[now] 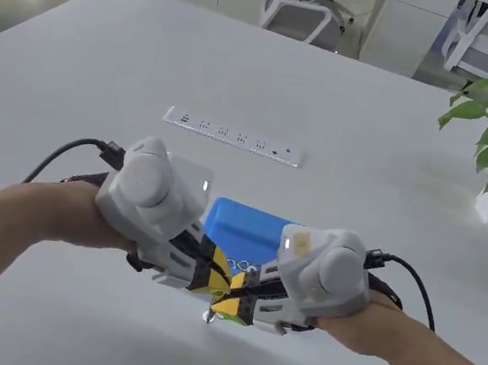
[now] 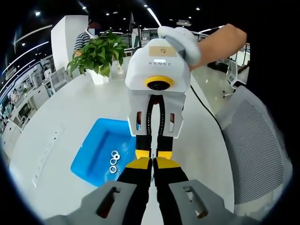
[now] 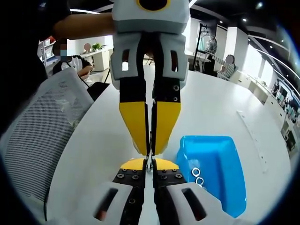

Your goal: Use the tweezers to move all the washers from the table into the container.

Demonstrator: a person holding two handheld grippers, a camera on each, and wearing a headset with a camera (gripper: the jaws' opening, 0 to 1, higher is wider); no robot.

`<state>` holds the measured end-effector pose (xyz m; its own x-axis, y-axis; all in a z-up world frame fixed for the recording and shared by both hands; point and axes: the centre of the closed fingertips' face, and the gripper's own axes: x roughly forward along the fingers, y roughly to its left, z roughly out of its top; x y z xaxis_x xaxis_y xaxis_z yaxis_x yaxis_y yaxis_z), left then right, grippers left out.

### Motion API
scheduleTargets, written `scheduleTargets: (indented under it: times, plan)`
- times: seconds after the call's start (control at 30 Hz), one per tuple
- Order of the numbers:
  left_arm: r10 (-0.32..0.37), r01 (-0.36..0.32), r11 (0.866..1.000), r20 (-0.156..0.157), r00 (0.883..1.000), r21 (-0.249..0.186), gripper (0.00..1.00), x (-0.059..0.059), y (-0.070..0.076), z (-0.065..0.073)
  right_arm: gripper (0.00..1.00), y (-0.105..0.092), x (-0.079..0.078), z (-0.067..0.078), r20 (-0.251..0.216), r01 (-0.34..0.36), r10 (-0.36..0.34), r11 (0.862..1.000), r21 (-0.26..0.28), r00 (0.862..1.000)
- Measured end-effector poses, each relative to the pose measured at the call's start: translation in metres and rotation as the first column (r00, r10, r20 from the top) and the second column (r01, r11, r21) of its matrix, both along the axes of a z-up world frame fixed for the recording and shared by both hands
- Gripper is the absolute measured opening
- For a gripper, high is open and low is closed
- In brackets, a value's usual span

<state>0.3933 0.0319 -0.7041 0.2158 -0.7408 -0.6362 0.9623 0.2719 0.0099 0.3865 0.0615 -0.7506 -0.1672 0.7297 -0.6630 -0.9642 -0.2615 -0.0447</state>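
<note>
White surface with three items resting on it

The surface (image 1: pixel 107 68) is a broad, matte white tabletop with a rounded far edge. A blue container (image 1: pixel 248 223), an open shallow tray with sloping walls, sits flat on it at the near side. A white power strip (image 1: pixel 232 136) with a row of sockets lies flat beyond the container, apart from it and roughly parallel to its far wall. A potted plant (image 2: pixel 96 56) with green leaves in a white pot stands upright well to the right of the container, close to the surface's edge.
</note>
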Motion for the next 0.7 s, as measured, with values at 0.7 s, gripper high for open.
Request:
scheduleTargets:
  times: [0.7]
  plan:
    - [0.069,-0.071,0.996,-0.045,0.997,-0.051,0.28,-0.01,0.011,0.007,0.05,-0.003,0.0,0.0,0.008,0.006,-0.006,1.0,-0.014,1.0]
